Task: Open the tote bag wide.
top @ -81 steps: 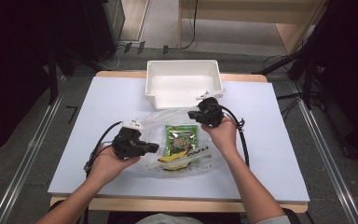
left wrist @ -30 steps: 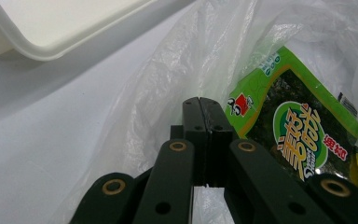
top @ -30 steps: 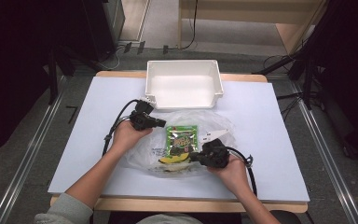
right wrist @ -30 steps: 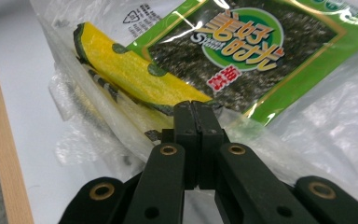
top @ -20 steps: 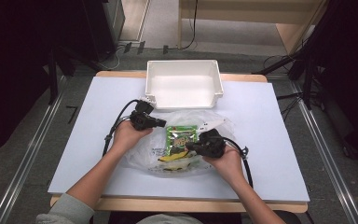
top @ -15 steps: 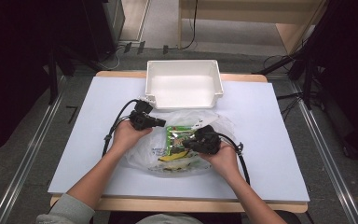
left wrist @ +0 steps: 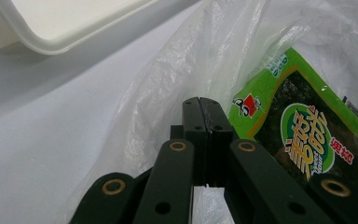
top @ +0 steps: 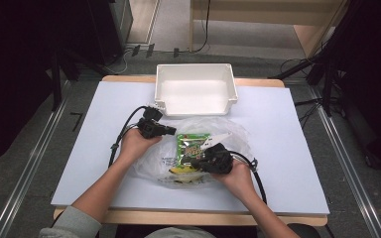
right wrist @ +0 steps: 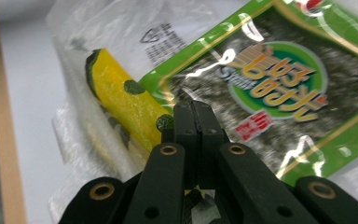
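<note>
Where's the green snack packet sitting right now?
In the high view the green snack packet lies inside the clear plastic bag at mid-table, just in front of the white bin, between the left gripper and right gripper.

Clear plastic bag (top: 198, 148) flat on table, green snack pkt (top: 192, 146) + yellow item (right wrist: 121, 100) inside

Clear bag (top: 228, 130) lies mid-table (top: 79, 163), green packet (top: 192, 148) & yellow item (top: 181, 172) inside. Left gripper (top: 171, 131) at bag's left edge; right gripper (top: 197, 160) on the packet. White bin (top: 195, 94) just behind the bag.
</note>
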Tool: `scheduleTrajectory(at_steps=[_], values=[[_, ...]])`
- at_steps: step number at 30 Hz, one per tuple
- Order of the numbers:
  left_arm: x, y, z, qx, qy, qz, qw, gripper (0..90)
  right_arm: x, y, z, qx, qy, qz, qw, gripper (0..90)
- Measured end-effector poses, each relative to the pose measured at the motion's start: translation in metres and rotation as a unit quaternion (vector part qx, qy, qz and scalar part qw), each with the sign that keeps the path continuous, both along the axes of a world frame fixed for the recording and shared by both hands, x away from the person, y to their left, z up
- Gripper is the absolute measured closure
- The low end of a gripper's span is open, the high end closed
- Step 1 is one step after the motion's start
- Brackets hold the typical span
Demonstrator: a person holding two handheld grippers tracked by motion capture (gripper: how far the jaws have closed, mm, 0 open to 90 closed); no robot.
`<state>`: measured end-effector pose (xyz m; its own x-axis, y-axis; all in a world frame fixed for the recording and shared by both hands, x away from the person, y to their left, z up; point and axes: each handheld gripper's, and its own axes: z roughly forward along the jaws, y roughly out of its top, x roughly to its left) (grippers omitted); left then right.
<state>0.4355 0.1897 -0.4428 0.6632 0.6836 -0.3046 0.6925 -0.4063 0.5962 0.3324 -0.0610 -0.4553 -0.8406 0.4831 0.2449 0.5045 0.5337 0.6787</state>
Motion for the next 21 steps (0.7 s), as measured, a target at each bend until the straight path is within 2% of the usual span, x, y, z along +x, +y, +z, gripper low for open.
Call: scheduleTrajectory(at_steps=[8,15,21], values=[[0.0,-0.001,-0.001,0.008,-0.003,-0.001,1.0,90.0,-0.022,0.002,-0.006,-0.003,0.009,0.018,0.9998,90.0],[-0.001,-0.004,-0.004,0.015,-0.004,0.0,0.9999,90.0,-0.043,0.001,-0.017,-0.005,0.017,0.023,0.9996,90.0],[0.0,-0.008,-0.007,0.032,-0.024,0.014,0.9991,90.0,-0.056,-0.001,-0.021,0.003,0.009,0.026,0.9996,90.0]])
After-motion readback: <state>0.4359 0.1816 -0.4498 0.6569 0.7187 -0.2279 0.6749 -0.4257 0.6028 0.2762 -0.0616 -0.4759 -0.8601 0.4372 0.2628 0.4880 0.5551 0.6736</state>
